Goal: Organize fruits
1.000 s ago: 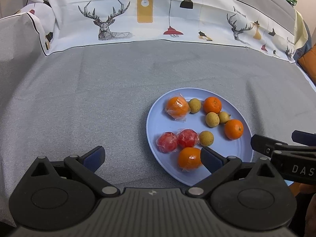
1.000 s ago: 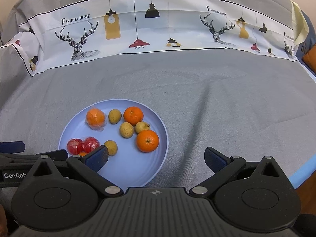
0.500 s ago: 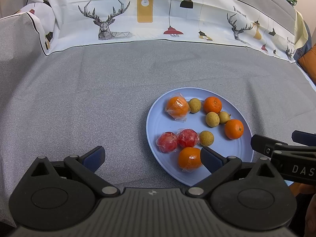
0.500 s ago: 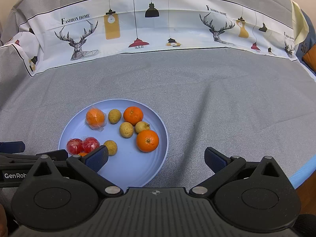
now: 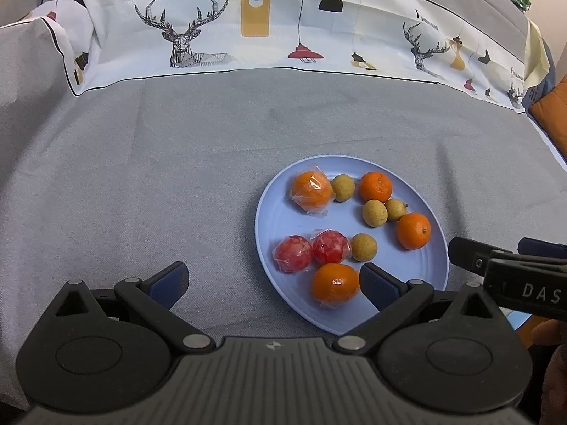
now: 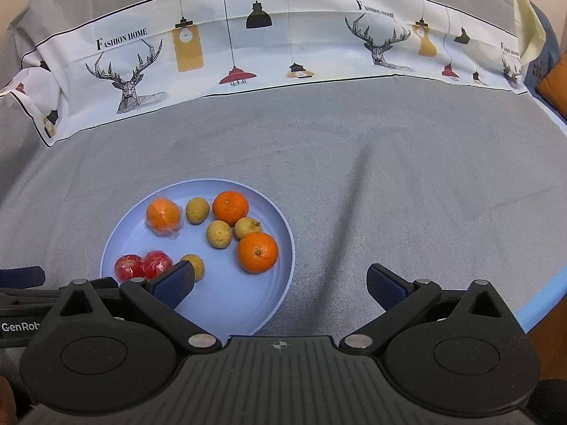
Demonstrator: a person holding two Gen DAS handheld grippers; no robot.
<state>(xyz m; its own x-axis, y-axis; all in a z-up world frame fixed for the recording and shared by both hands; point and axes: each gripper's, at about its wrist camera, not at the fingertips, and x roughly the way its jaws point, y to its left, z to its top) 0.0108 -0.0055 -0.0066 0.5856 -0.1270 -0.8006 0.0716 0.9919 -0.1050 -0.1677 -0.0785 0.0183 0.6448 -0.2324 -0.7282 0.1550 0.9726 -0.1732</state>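
While nothing is gripped, the left gripper (image 5: 273,283) is held with its fingers spread wide over the grey tablecloth (image 5: 159,177), its right fingertip at the near rim of the pale blue plate (image 5: 269,219); on the plate, from left to right, are seen two red fruits in clear wrap (image 5: 310,252), a wrapped orange (image 5: 312,190) at the far side, another wrapped orange (image 5: 335,283) at the near side, four yellowish longans (image 5: 374,213) scattered between, and two bare mandarins (image 5: 413,231); to the right, the right gripper (image 6: 280,285) is likewise held spread apart and empty, its left finger over the plate's near part, its right finger over bare cloth; a deer-and-lamp printed cloth (image 6: 283,46) is draped along the back.
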